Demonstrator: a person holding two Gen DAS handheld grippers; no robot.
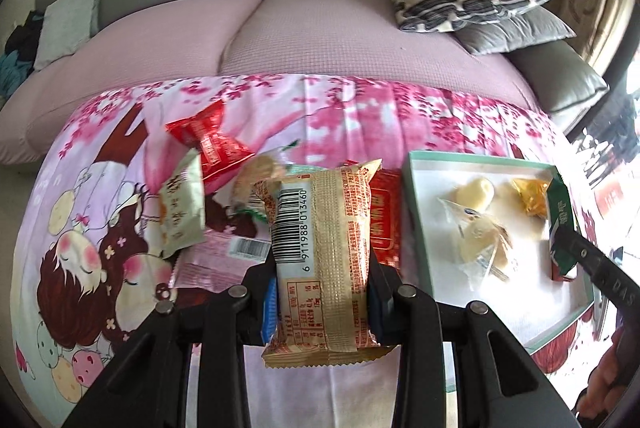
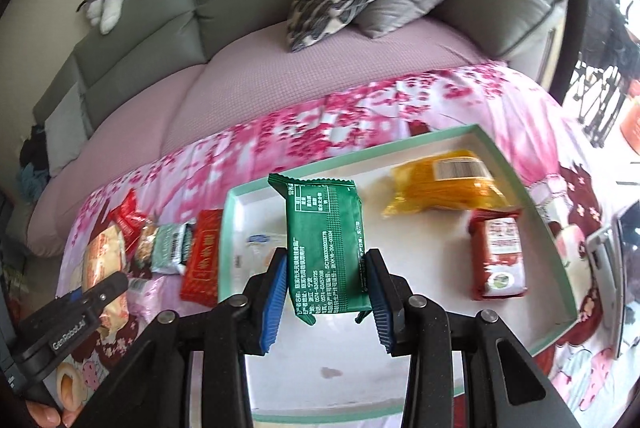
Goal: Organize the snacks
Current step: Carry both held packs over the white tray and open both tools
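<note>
Left gripper (image 1: 322, 292) clamped on a tan barcoded snack packet (image 1: 320, 252), up over the loose pile (image 1: 208, 187) on the floral cloth (image 1: 360, 115). Right gripper (image 2: 326, 292) pinching a green packet (image 2: 326, 248) above the teal-rimmed tray (image 2: 516, 171), near yellow (image 2: 444, 187) and red (image 2: 498, 252) packs.

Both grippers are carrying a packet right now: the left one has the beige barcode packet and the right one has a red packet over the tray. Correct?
Not quite. The right gripper holds a green packet, not a red one; the right wrist view shows it over the tray. The left gripper does hold the beige barcode packet.
</note>
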